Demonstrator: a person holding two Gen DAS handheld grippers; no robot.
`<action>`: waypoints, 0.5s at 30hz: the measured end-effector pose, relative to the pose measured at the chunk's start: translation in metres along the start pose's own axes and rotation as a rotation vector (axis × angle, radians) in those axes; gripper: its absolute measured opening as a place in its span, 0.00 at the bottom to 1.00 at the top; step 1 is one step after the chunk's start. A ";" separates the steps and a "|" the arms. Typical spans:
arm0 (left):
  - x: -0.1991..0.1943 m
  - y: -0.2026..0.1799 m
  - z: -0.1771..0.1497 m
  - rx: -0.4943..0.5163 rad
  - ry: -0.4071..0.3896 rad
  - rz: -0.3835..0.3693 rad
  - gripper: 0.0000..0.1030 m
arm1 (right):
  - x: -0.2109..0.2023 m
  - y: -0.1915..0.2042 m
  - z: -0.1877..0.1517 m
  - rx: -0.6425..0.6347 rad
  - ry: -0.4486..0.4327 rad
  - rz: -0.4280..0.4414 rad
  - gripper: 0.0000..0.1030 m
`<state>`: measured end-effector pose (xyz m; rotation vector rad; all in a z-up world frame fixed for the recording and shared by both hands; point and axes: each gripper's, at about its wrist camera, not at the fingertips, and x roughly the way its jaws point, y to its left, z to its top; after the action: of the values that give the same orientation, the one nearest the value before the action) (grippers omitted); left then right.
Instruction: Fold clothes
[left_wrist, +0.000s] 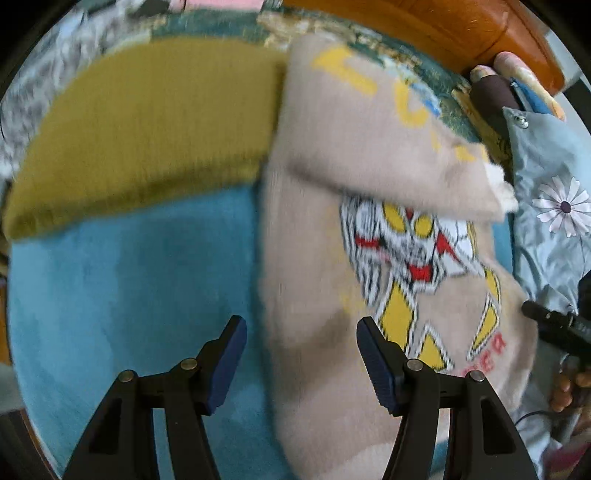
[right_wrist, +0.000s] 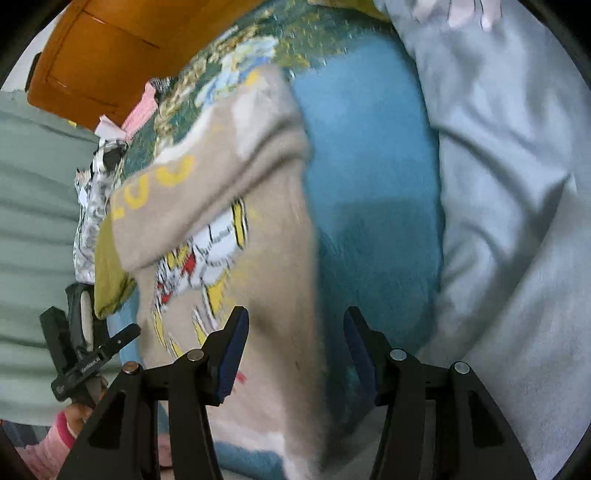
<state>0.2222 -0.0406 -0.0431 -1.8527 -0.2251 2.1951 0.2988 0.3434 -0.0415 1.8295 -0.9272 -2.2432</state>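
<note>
A beige sweater (left_wrist: 332, 258) with a yellow, red and white cartoon print lies on a blue blanket (left_wrist: 129, 288), one sleeve folded across its chest. My left gripper (left_wrist: 301, 328) is open and empty, just above the sweater's left edge. In the right wrist view the sweater (right_wrist: 258, 288) lies left of centre on the blue blanket (right_wrist: 369, 184). My right gripper (right_wrist: 295, 328) is open and empty over the sweater's right edge. The other gripper shows at the left edge (right_wrist: 85, 343).
A folded mustard garment (left_wrist: 147, 129) lies at the back left of the blanket. A grey flowered pillow (left_wrist: 550, 206) is at the right, and a grey quilt (right_wrist: 509, 203) lies right of the blanket. An orange wooden headboard (left_wrist: 443, 26) stands behind.
</note>
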 end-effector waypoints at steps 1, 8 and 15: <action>0.002 0.000 -0.002 -0.006 0.016 -0.013 0.64 | 0.004 0.000 -0.002 -0.008 0.029 -0.003 0.53; 0.011 -0.013 -0.017 0.056 0.053 -0.023 0.64 | 0.009 0.017 -0.011 -0.088 0.075 -0.021 0.53; 0.018 -0.027 -0.026 0.122 0.065 0.013 0.64 | 0.005 0.029 -0.018 -0.128 0.019 -0.017 0.53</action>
<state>0.2478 -0.0110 -0.0567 -1.8594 -0.0650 2.1032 0.3057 0.3110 -0.0327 1.8064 -0.7488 -2.2346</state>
